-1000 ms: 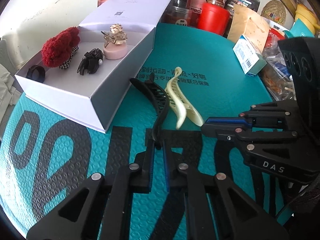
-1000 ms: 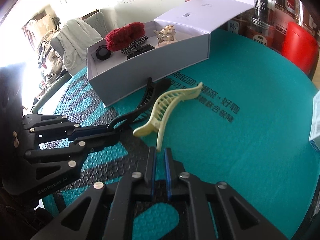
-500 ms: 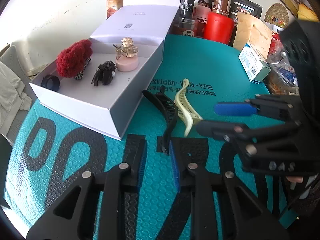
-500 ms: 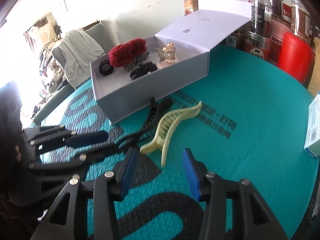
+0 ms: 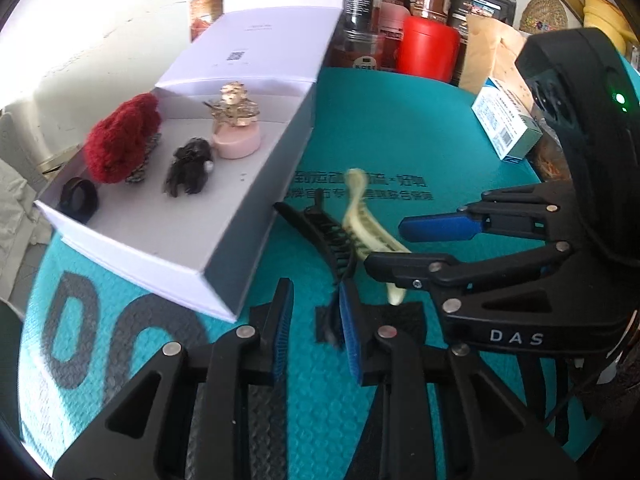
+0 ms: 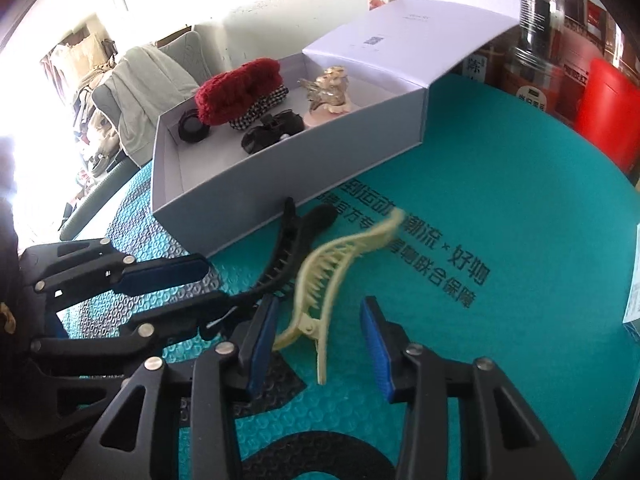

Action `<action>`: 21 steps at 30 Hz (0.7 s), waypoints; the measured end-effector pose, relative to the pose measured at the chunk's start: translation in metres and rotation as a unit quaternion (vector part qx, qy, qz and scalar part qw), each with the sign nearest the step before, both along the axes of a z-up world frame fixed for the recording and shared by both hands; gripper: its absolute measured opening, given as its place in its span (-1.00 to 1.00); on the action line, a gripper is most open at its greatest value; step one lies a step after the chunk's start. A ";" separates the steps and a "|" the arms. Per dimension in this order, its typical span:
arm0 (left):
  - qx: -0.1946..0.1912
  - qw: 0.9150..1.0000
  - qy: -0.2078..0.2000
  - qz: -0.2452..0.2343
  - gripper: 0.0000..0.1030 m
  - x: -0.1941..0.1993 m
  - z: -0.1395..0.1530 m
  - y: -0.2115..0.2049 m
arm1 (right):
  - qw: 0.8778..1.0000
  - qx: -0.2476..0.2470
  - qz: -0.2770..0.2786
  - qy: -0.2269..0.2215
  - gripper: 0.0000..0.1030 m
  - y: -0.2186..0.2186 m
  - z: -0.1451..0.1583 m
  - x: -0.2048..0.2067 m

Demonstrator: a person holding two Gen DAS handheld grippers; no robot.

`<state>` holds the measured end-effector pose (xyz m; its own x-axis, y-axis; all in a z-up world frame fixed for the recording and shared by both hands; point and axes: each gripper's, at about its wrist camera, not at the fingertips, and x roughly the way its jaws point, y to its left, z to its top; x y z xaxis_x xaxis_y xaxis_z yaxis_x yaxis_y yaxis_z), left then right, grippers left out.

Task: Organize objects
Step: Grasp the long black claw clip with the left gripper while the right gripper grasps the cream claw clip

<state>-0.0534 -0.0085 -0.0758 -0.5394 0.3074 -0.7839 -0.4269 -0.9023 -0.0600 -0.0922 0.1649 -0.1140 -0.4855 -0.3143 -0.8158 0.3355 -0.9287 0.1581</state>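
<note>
Since a second earlier both tongs had parted from shut. The right gripper [image 6: 318, 346] was released, jaws just narrowing around the tail of the cream plastic hair claw [image 6: 320, 280], long axis running away toward the white box [image 6: 280, 184]. The left gripper [image 5: 314, 334], released, straddled the black hair claw [image 5: 326, 236] on the teal mat [image 5: 420, 152].

- The tail of the long black toothed plastic hair clip [image 5: 334, 240] is hidden behind a left gripper [image 5: 316, 320] finger.
- The far tip of the cream toothed plastic hair clip [image 6: 320, 276] is blurred.
- The small white printed carton [image 6: 634, 296] is cut off at the frame edge.
</note>
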 end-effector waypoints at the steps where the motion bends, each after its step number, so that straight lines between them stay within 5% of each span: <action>1: 0.002 1.000 -0.003 -0.005 -0.57 -0.002 -0.002 0.002 | 1.000 0.003 -0.001 -0.001 -0.37 0.002 -0.001 0.000; 12: -0.012 0.999 -0.024 -0.029 -0.57 -0.018 -0.017 0.022 | 1.000 0.002 -0.007 -0.008 -0.51 0.016 -0.004 0.003; 21: -0.002 0.999 -0.033 -0.031 -0.81 0.002 -0.018 0.021 | 1.000 0.001 -0.002 -0.012 -0.52 0.017 -0.002 0.024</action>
